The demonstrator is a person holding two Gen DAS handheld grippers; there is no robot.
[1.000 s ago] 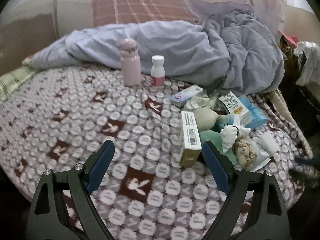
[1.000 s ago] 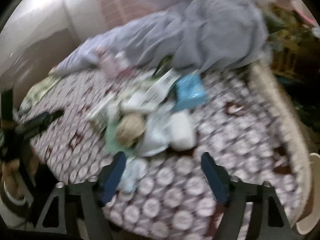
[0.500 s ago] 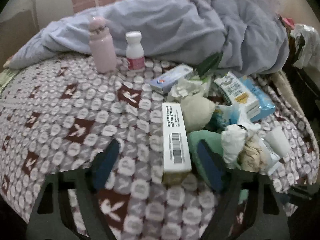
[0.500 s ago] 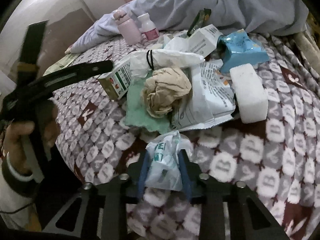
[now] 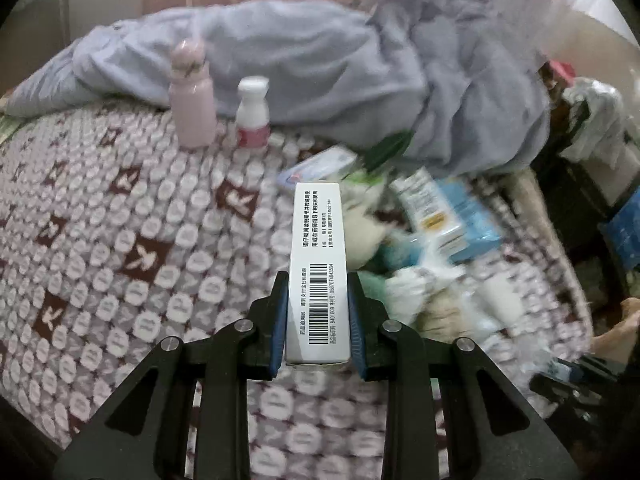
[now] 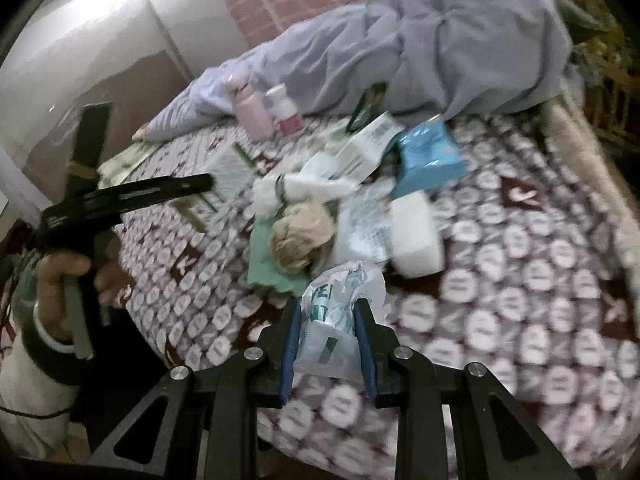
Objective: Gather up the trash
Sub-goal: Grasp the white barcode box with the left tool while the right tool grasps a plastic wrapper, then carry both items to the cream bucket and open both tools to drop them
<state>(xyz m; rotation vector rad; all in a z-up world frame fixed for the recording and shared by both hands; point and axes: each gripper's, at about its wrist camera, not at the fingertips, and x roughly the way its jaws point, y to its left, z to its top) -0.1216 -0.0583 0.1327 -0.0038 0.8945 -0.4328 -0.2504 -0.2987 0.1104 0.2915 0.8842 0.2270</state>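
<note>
Blue pads of the left gripper (image 5: pixel 317 316) stand at the bottom centre of the left wrist view, and a long white carton (image 5: pixel 318 276) with a barcode lies straight between them. The jaws are closing, and both pads already touch the carton's long sides near its close end; the far end points up toward the middle of the frame.

In the right wrist view, the right gripper (image 6: pixel 327 342) at the bottom centre is fully closed on a crumpled white plastic bag (image 6: pixel 334 320) with green print. The bag is squeezed between the pads, and its upper part spreads out above the fingertips.

Just behind the bag, in the middle of that frame, lies the trash pile (image 6: pixel 340 208) on the patterned blanket (image 6: pixel 520 280): a beige crumpled ball on a green sheet, a white block to the right, and a light blue packet behind it. At the left edge, a hand (image 6: pixel 66 276) holds the other gripper's handle.

Farther back, in the upper left part, a pink bottle (image 5: pixel 192 96) and a small white bottle (image 5: pixel 252 110) stand upright beside each other, in front of a grey-blue quilt (image 5: pixel 360 72).
</note>
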